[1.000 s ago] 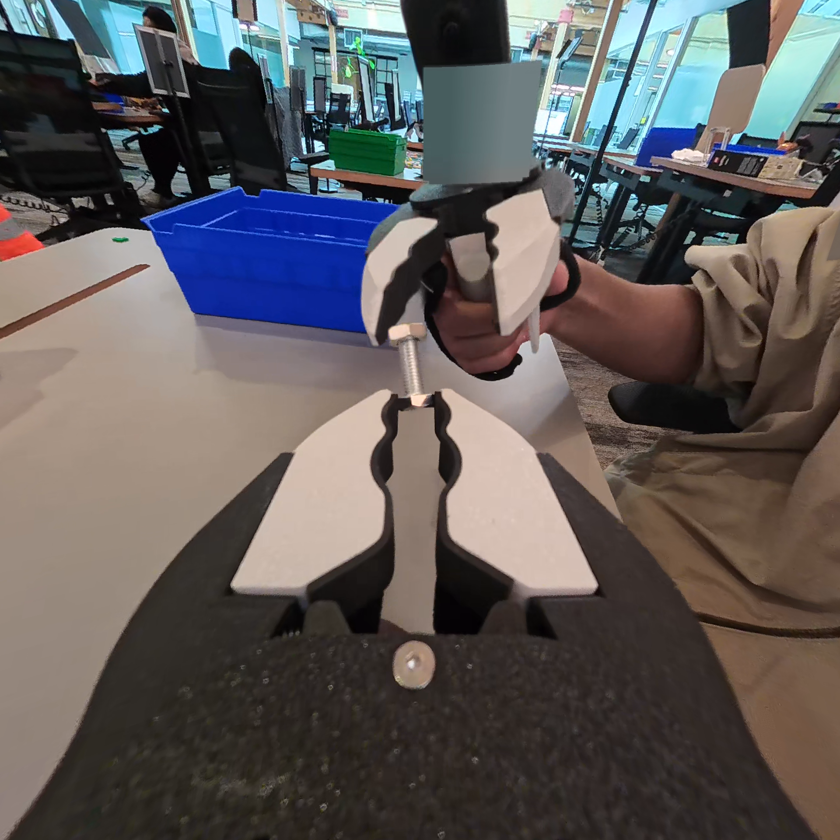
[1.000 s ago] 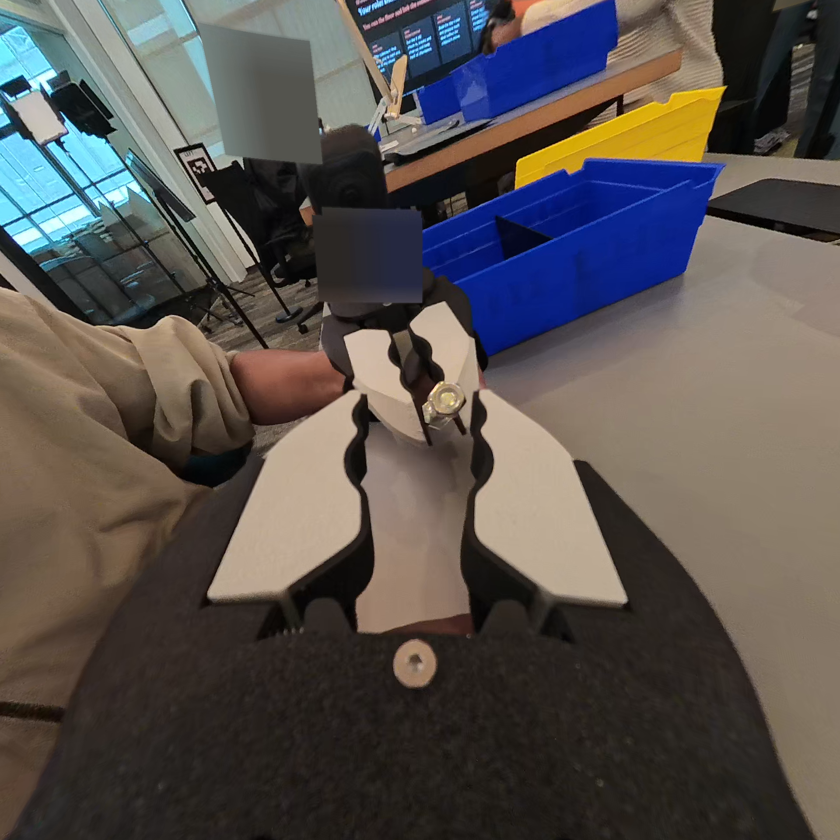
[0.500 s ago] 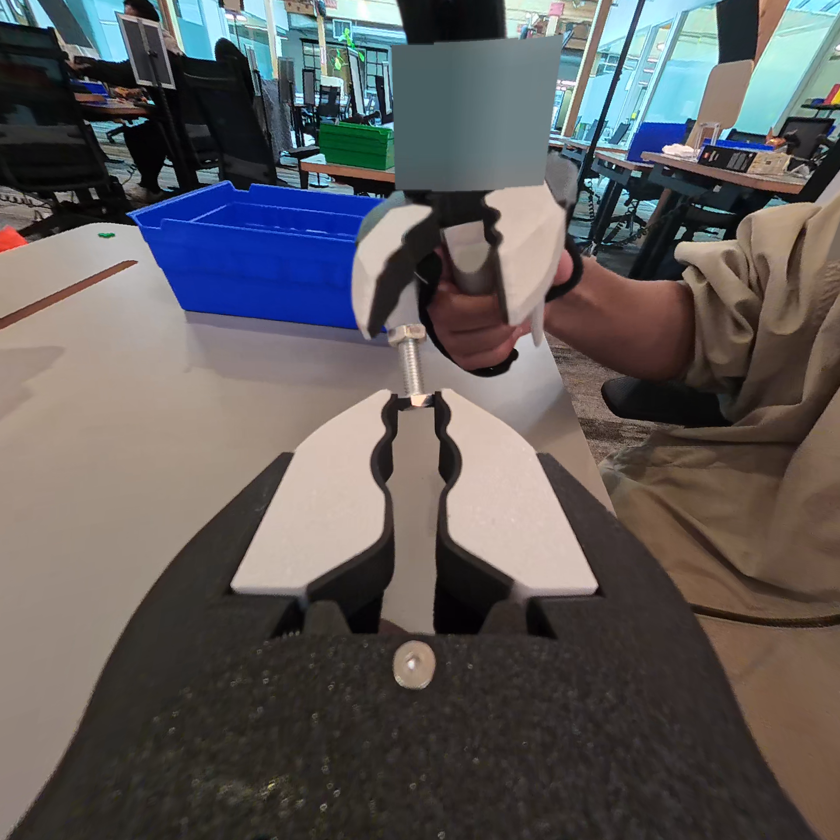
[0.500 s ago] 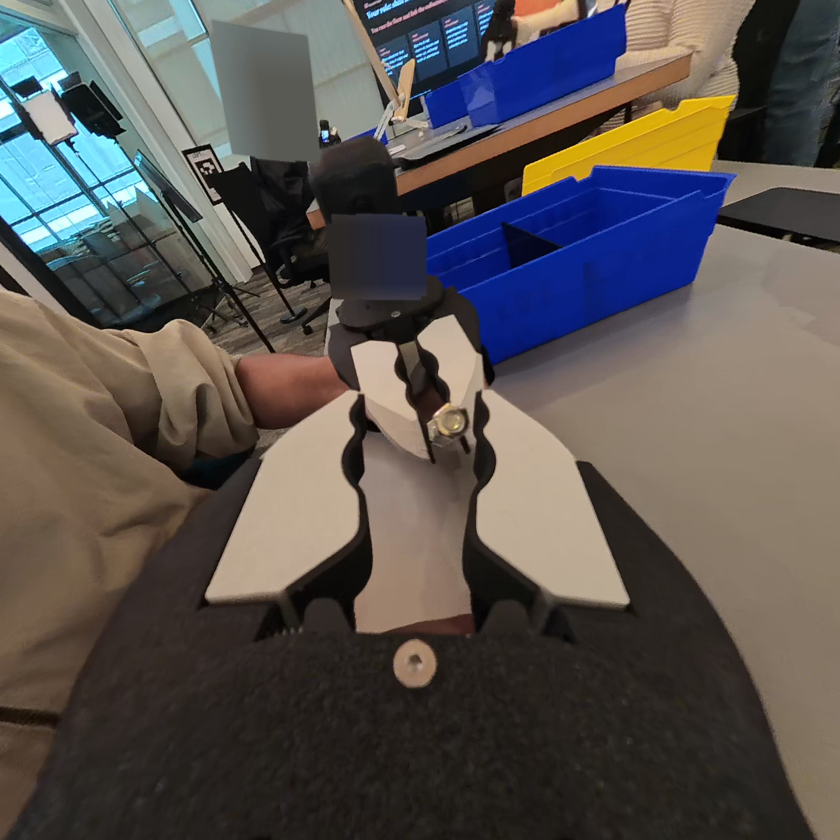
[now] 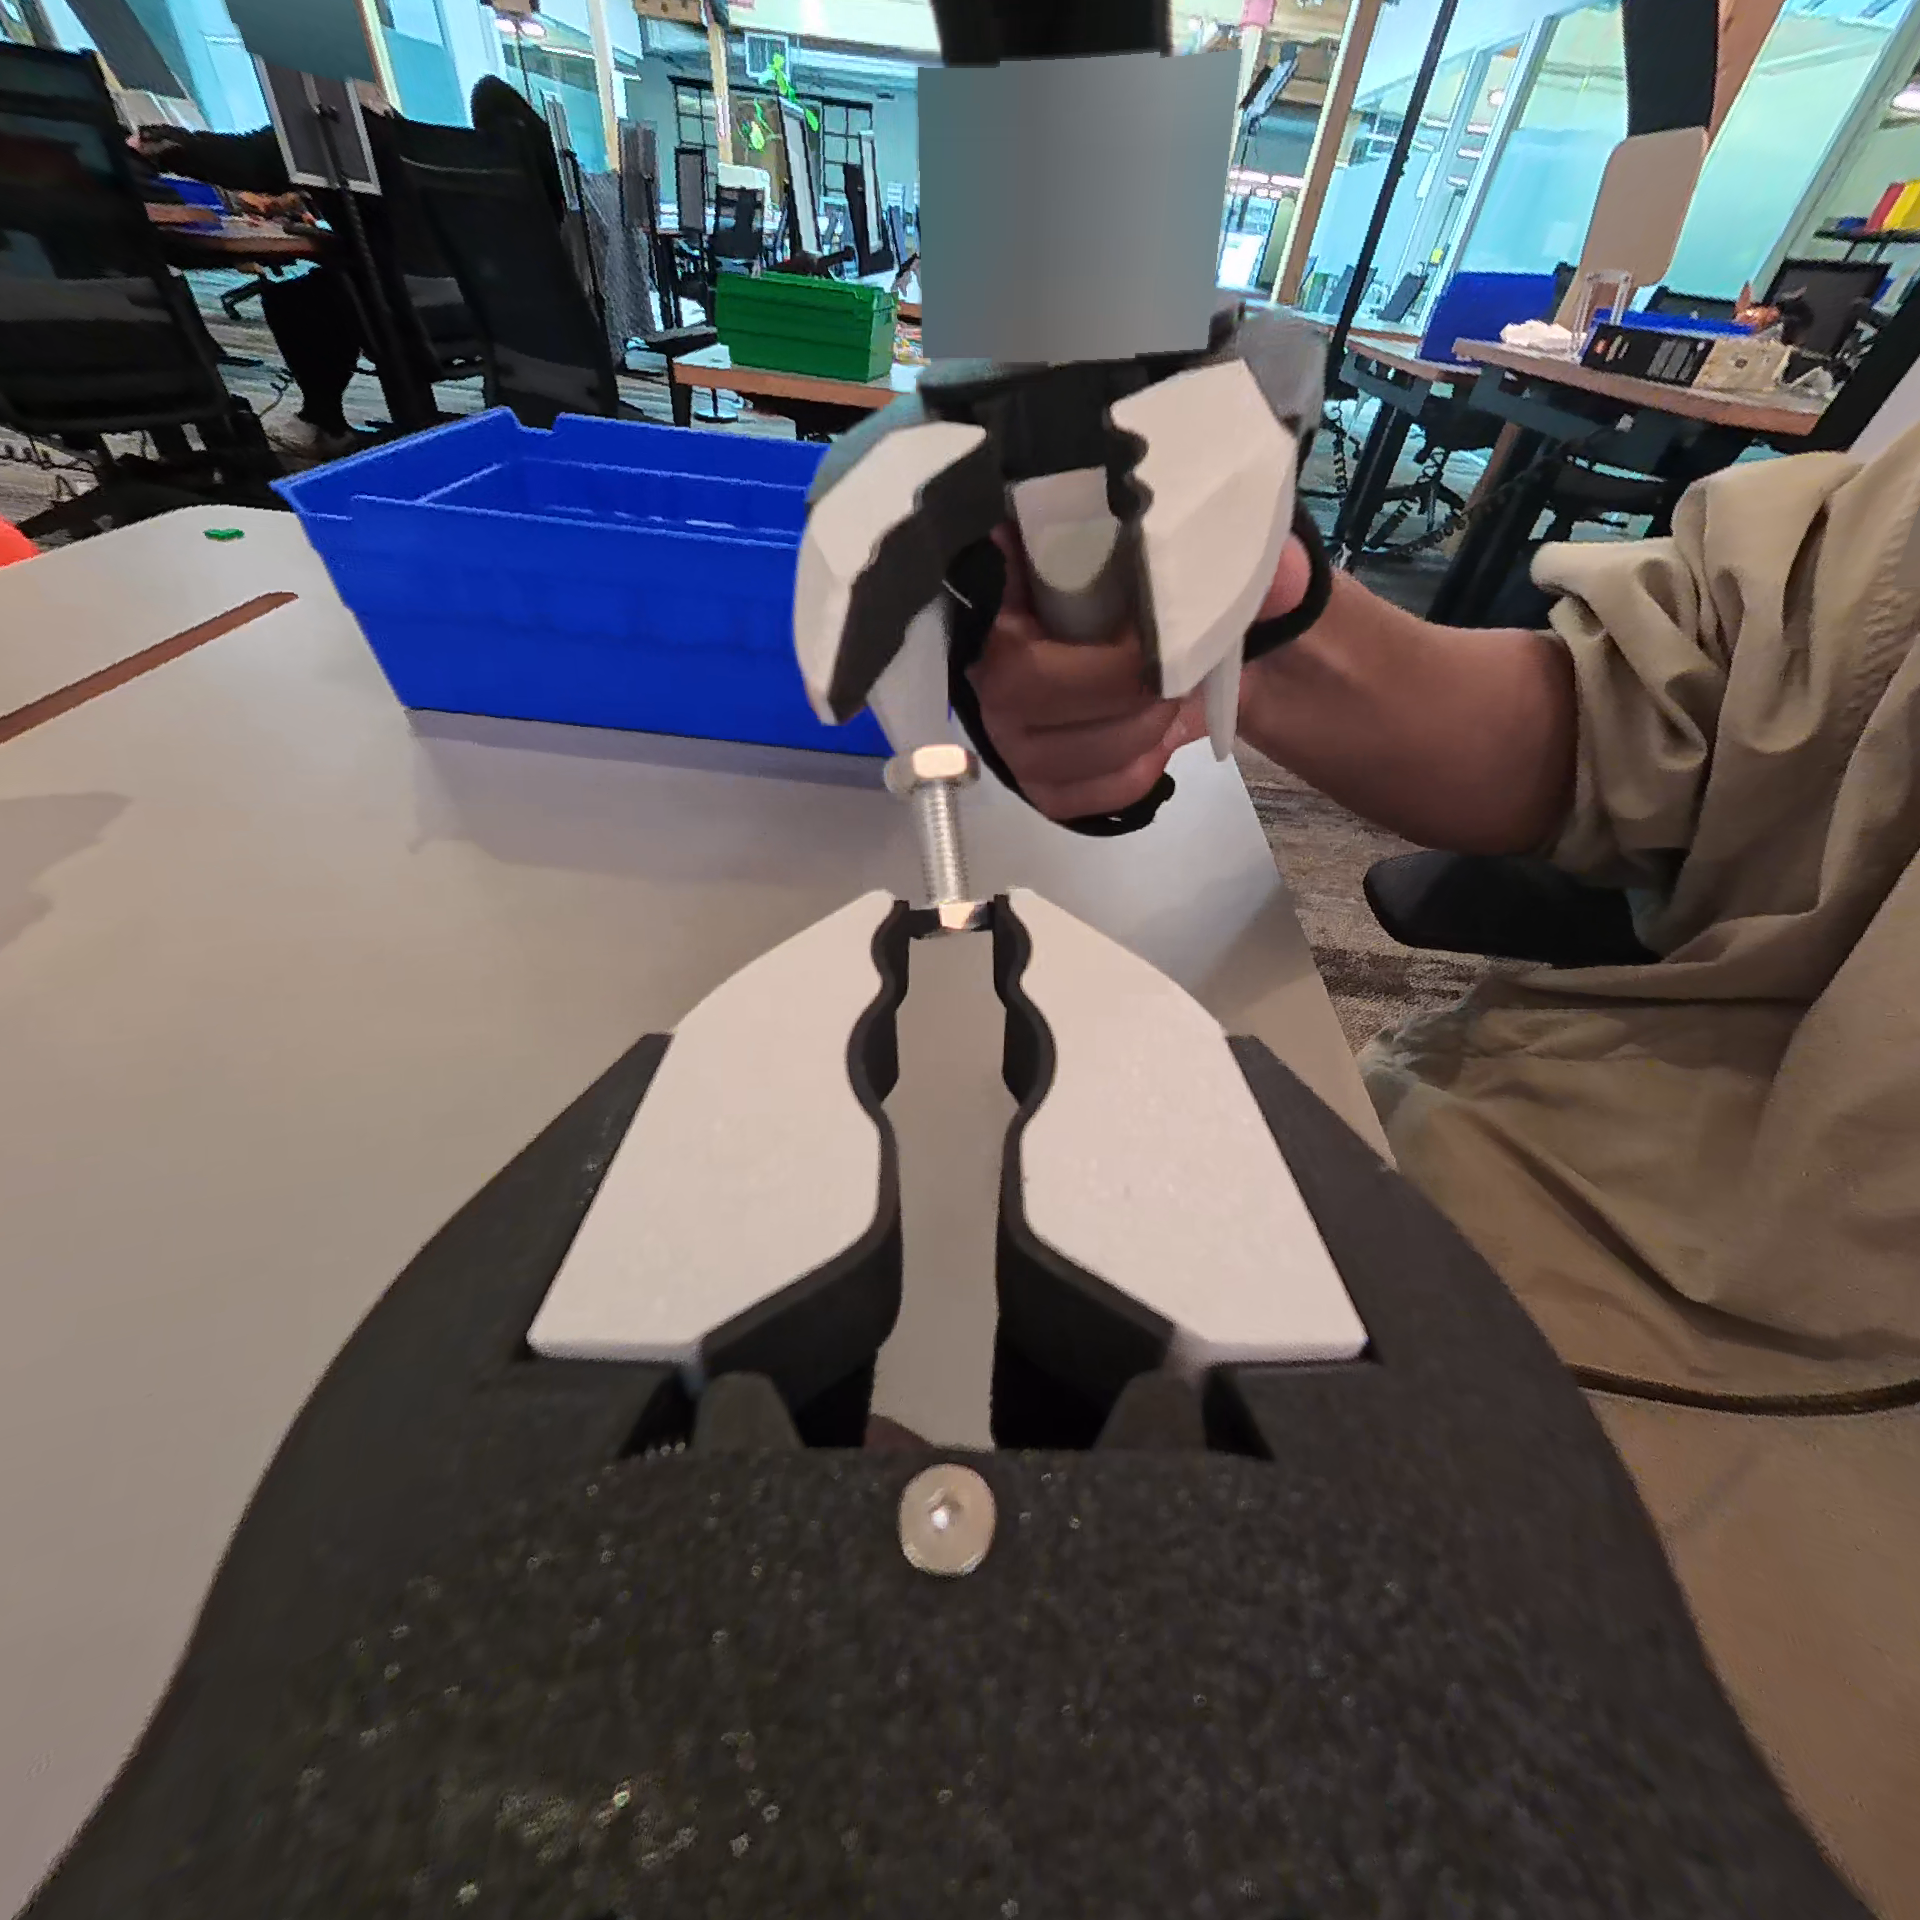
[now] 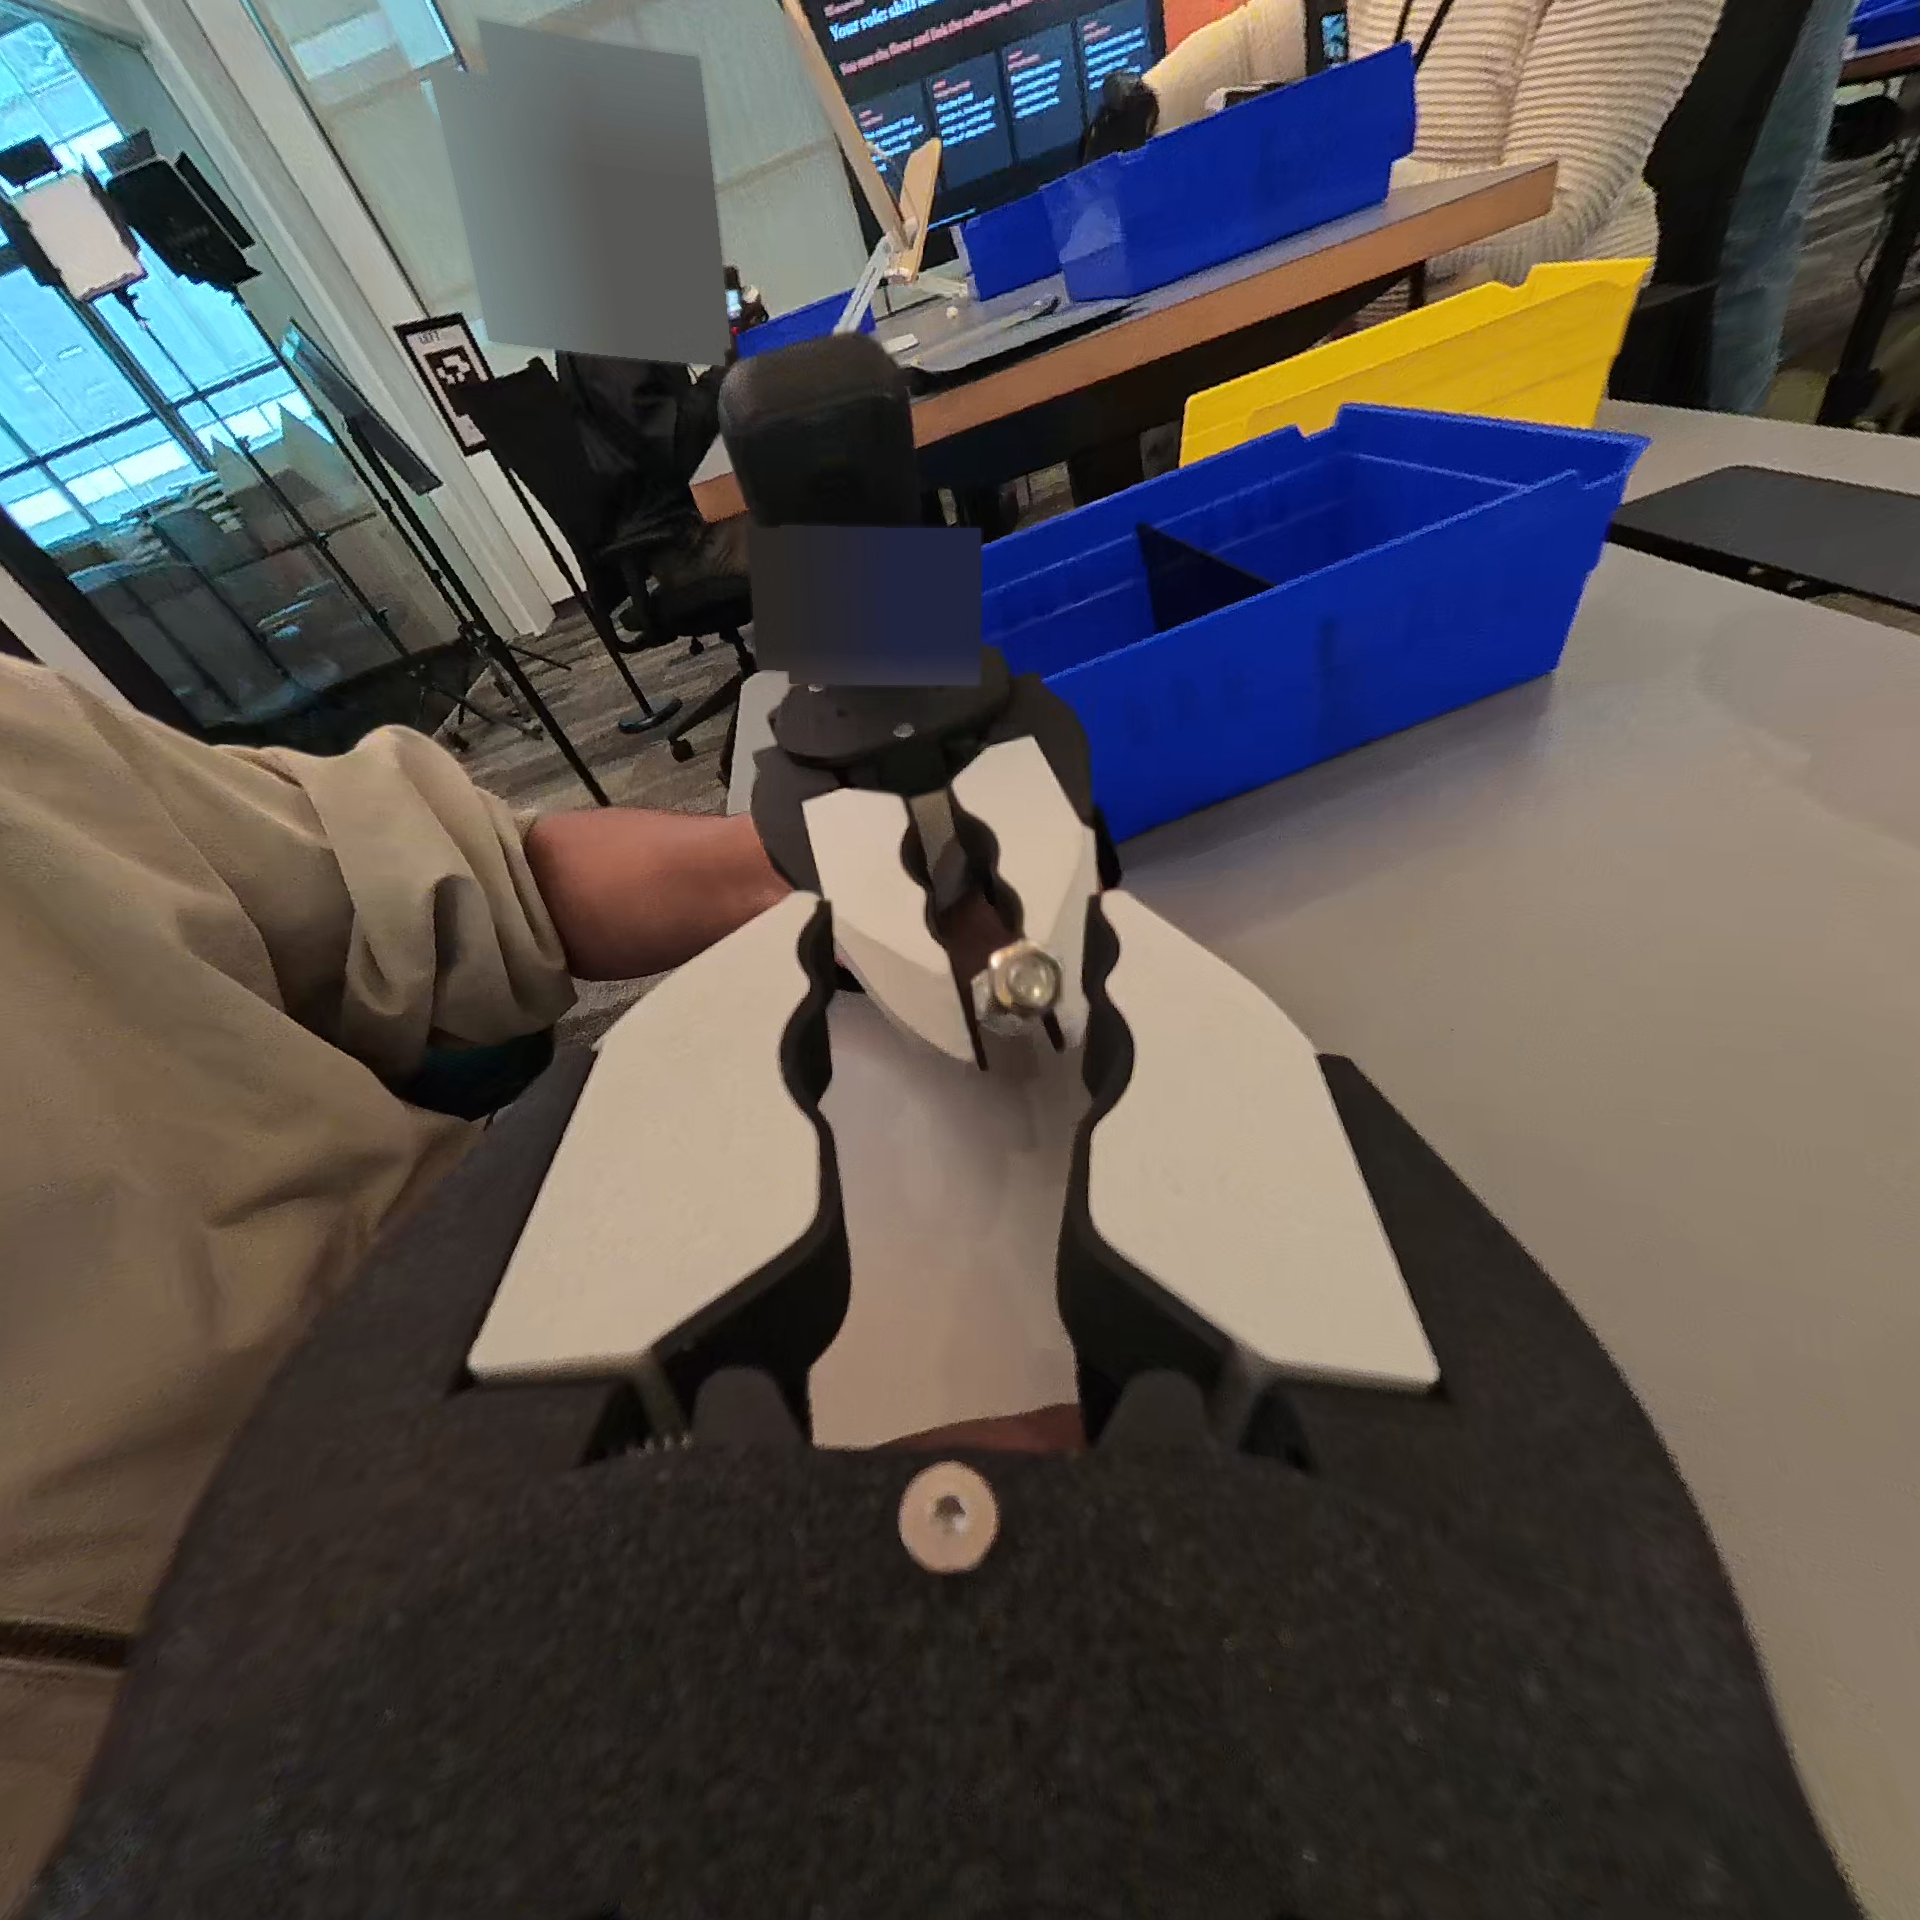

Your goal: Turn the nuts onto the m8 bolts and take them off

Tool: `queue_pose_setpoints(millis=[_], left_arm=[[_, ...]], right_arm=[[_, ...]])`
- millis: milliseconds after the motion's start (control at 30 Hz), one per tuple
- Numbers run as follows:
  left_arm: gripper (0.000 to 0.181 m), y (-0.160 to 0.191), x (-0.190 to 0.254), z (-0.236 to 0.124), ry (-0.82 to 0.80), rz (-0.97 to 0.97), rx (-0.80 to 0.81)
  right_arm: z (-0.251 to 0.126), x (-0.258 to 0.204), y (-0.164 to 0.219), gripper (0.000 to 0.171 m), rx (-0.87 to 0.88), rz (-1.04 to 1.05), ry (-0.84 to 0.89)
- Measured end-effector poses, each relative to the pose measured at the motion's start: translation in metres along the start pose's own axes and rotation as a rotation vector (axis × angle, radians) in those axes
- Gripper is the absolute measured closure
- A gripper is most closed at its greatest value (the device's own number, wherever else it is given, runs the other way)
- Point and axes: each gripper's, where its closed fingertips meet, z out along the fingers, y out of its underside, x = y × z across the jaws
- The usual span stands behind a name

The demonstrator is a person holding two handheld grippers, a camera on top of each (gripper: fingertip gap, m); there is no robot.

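Left gripper (image 5: 951, 920) pinching nut (image 5: 953, 918) on bolt (image 5: 940, 831); right gripper (image 6: 951, 935) parted, empty

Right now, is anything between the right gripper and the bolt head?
Nothing visible. The right gripper is open, one finger just above the bolt head. The left gripper holds the nut at the bolt's lower end.

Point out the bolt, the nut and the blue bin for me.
bolt (image 5: 943, 837), left wrist view, on the threaded shank below the hex head.
nut (image 5: 958, 918), left wrist view, on its side face between the fingertips.
blue bin (image 5: 582, 623), left wrist view, on its near outer wall.
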Motion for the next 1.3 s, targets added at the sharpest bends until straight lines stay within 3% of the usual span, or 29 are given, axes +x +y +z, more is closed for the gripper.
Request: queue_pose_setpoints(millis=[367,600,933,1300], left_arm=[[0.166,-0.011,-0.01,-0.01,-0.026,-0.024,0.05],[0.166,-0.003,0.001,-0.003,0.012,-0.005,0.01],[0.166,0.0,0.002,0.0,0.013,0.016,-0.01],[0.166,-0.011,0.009,-0.005,0.059,-0.01,0.054]], right_arm=[[-0.003,-0.002,0.022,0.128,-0.05,0.024,0.002],[0.002,-0.001,0.0,0.127,-0.007,-0.002,-0.008],[0.004,-0.004,0.017,0.121,-0.044,0.028,-0.014],[0.003,-0.01,0.014,0.126,-0.007,0.078,-0.092]])
